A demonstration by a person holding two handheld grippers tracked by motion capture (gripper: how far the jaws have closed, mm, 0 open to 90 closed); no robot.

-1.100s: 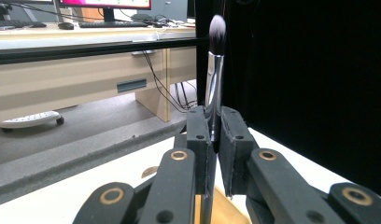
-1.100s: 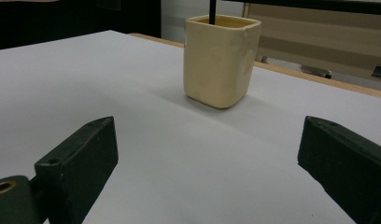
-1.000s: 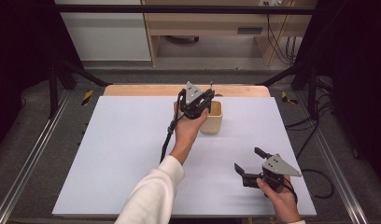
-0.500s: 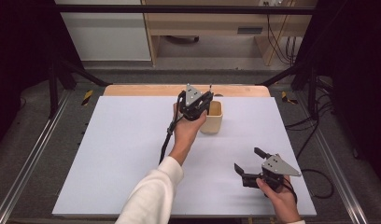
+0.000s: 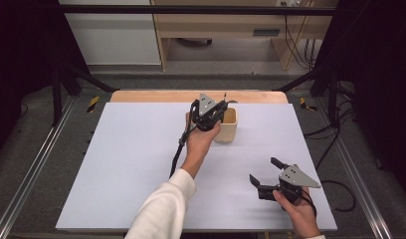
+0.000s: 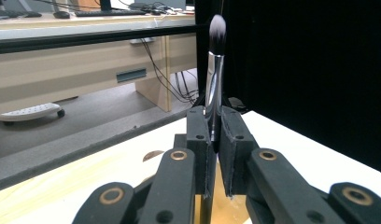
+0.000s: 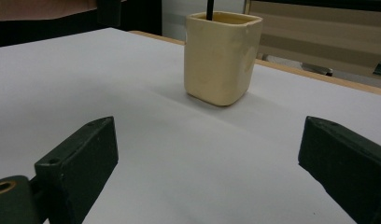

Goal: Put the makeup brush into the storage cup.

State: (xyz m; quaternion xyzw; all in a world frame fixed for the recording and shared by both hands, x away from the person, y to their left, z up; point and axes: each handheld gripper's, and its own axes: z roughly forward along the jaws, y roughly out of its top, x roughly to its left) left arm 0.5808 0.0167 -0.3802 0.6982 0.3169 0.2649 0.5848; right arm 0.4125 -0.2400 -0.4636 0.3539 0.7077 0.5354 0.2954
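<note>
left gripper (image 5: pixel 211 115) fingers clamp upright makeup brush (image 6: pixel 215 70), handle inside cream cup (image 5: pixel 228 125) at worktop (image 5: pixel 116 164) 12 o'clock, probably for placing. right gripper (image 5: pixel 268 174), 4 o'clock, fingers wide apart, empty.

The cream, square-sided cup (image 7: pixel 222 58) looks smooth and faintly glossy, like plastic or glazed ceramic. The slim makeup brush (image 6: pixel 215 74) has a shiny metal ferrule and soft dark bristles. The pale table sheet (image 5: pixel 131 164) is matt over a wooden board edge (image 5: pixel 156 96).
</note>
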